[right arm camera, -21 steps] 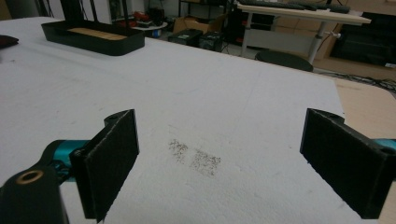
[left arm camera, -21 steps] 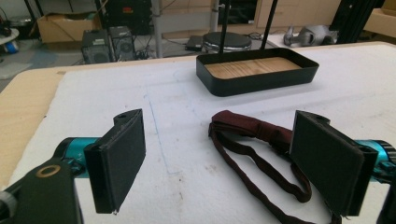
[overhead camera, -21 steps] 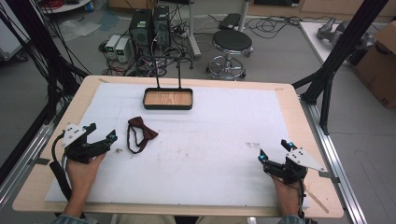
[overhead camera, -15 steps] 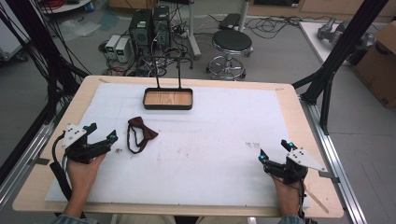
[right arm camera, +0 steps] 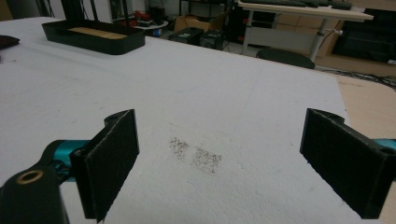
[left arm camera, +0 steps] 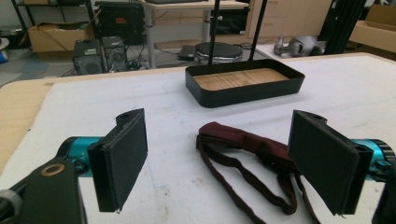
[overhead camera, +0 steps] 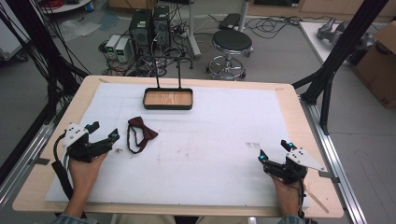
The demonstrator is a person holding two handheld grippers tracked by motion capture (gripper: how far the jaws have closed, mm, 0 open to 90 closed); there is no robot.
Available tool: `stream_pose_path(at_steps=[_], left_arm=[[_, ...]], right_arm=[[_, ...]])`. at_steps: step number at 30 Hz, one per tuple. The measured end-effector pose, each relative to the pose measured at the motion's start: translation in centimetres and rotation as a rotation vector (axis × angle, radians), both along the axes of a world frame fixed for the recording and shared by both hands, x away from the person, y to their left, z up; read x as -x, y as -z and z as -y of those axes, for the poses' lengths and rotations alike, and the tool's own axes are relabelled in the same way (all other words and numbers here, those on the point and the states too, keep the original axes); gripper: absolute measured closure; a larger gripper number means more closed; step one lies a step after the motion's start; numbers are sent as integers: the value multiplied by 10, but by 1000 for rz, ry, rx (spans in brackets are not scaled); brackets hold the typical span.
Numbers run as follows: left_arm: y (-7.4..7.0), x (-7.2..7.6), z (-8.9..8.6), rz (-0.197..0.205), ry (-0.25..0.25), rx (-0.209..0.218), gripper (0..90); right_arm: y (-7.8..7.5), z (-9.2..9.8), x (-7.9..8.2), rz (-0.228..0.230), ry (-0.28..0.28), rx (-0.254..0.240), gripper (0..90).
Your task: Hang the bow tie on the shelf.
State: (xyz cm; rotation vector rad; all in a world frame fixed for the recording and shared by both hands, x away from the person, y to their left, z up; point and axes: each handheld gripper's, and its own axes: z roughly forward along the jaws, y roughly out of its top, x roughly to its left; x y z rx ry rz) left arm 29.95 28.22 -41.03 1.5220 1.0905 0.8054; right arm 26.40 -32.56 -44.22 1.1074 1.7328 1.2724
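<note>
White foam sheeting (overhead camera: pixel 210 140) covers the wooden table. On it, a dark-red fabric bow tie with looped strap (overhead camera: pixel 140 133) lies just right of the released left gripper (overhead camera: pixel 103 140), its length across those jaws; the right gripper (overhead camera: pixel 273 154), spread empty, sits well apart.

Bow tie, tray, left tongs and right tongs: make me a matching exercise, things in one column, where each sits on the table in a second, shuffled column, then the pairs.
Things:
1. bow tie
2. tray
3. left tongs
4. right tongs

Places:
A. near right corner, over a dark speckled smudge
B. far side, middle
C. near left edge, open, aimed at the dark red cloth
D. left half, lying flat on the white sheet

Pairs: 1-D, 2-B, 3-C, 4-A
</note>
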Motion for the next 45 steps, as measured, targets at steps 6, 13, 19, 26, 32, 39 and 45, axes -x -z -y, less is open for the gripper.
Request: stream_pose_path(at_steps=[6,13,19,26,32,39,45], left_arm=[[0,-12,16,-33,15,42,249],[2,-29,38,-62,27,15,265],[9,-47,56,-96,35,-19,309],[20,-59,71,-195,12,-15,331],[28,-65,81,-279,-32,-19,363],[36,-71,88,-325,-42,-22,393],[37,-73,88,-356,-61,-13,405]], right_arm=[[0,0,0,2,0,2,106],[0,0,0,0,-3,-1,106],[0,0,0,-1,-4,0,106],[0,0,0,-1,-7,-2,106],[0,0,0,1,-8,0,106],[0,0,-1,4,-11,3,106],[0,0,-1,3,-10,4,106]])
